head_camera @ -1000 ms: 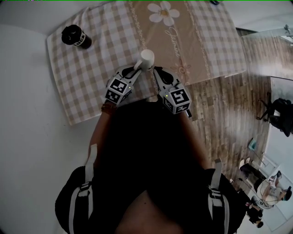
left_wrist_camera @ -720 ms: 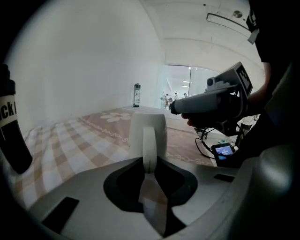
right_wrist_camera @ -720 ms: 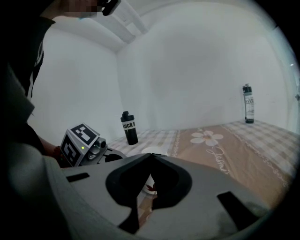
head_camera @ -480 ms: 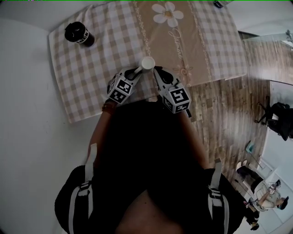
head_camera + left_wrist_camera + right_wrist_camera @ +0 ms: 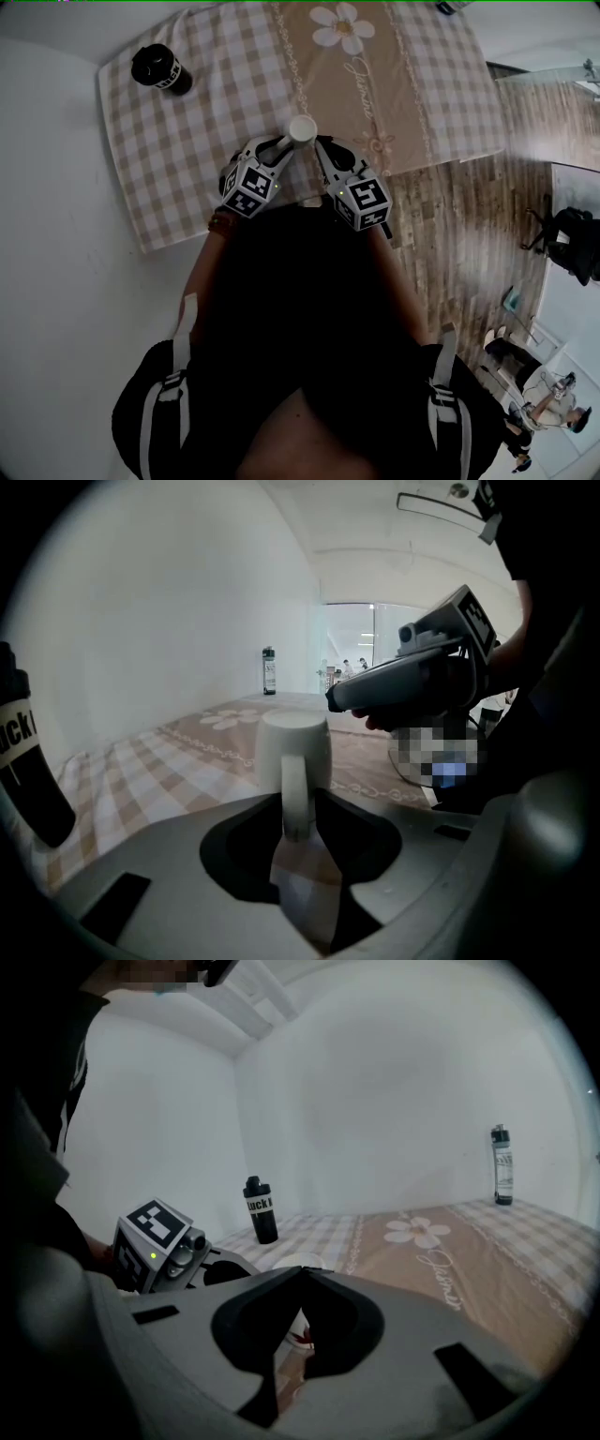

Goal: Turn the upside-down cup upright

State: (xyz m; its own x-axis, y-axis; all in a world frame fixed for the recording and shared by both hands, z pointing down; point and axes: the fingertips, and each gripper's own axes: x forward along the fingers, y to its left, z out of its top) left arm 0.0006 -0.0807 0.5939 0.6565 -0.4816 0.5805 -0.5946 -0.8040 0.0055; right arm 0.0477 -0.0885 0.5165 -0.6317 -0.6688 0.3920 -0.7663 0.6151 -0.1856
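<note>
A white cup (image 5: 302,128) stands on the checked tablecloth (image 5: 197,141) near the table's front edge; from above its top shows as a pale ring. In the left gripper view the cup (image 5: 292,747) faces me with its handle (image 5: 295,794) in the gap between the jaws. My left gripper (image 5: 281,143) (image 5: 298,829) is opening around that handle, and a sliver of space shows beside it. My right gripper (image 5: 320,146) (image 5: 302,1277) is shut and empty, just right of the cup, with the cup's rim (image 5: 298,1265) peeking over its tips.
A black bottle (image 5: 159,73) stands at the cloth's far left corner and also shows as a black bottle (image 5: 262,1209) in the right gripper view. A slim bottle (image 5: 502,1164) stands far back. The table's near edge (image 5: 309,199) lies just under both grippers, with wooden floor (image 5: 469,216) to the right.
The cup has gone from leaning, with its side showing, to standing straight on the cloth. The left gripper has rolled a little. The right gripper has stayed put.
</note>
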